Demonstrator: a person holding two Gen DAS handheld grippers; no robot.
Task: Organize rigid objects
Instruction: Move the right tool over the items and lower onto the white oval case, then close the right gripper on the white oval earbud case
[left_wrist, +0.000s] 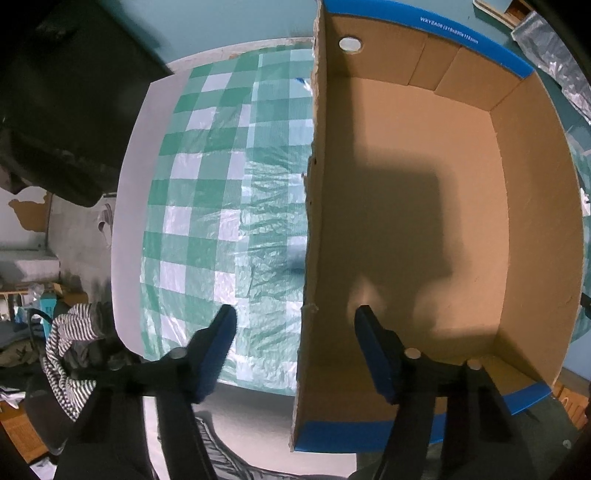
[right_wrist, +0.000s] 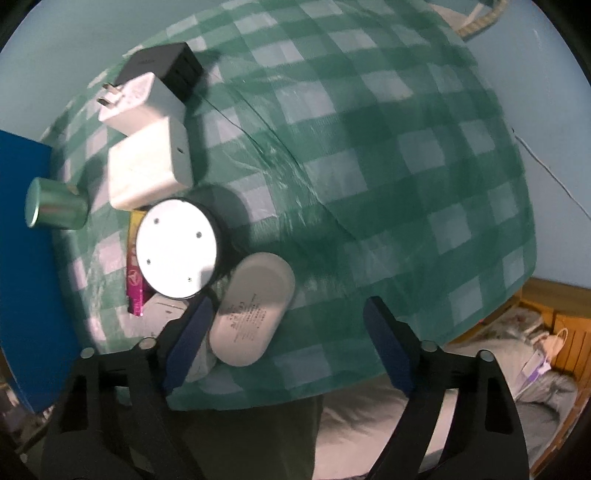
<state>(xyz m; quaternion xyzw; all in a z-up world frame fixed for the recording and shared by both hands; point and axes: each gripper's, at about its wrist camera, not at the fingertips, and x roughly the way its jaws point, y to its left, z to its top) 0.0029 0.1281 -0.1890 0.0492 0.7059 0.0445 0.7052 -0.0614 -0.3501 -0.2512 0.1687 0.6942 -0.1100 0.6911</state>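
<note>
Rigid objects lie clustered on the green checked cloth (right_wrist: 369, 166): a white oval case (right_wrist: 253, 308), a round white disc (right_wrist: 176, 248), white chargers (right_wrist: 147, 170) and a green cylinder (right_wrist: 55, 206). My right gripper (right_wrist: 288, 328) stands apart, the case between its fingers, unclamped. My left gripper (left_wrist: 295, 332) straddles the cardboard box (left_wrist: 535, 221) wall, fingers apart.

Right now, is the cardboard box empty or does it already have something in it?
Empty, as far as the left wrist view shows: the cardboard box has a bare brown floor with only a shadow on it. Its near corner is hidden behind the fingers.
</note>
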